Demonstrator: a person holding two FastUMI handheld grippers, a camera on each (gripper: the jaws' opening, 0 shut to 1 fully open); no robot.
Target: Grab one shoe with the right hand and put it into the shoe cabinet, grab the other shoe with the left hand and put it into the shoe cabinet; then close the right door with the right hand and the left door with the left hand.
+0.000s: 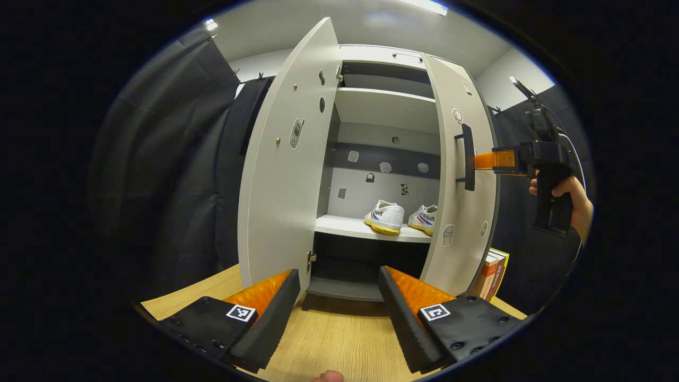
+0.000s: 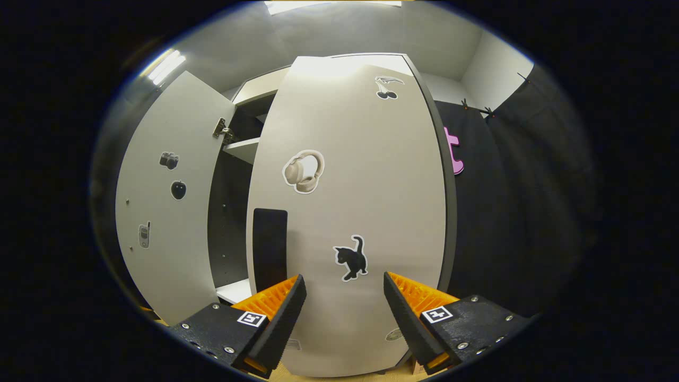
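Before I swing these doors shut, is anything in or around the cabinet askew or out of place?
Nothing stands out. Both shoes sit upright, side by side on the shelf, clear of its front edge. Both doors hang open; the right hand-held gripper, open, faces the right door near its handle.

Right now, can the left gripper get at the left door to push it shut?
Probably yes. The left gripper is open and empty, hanging over the table before the cabinet. The left door stands wide open just beside it, nothing between. The right gripper is over at the right door.
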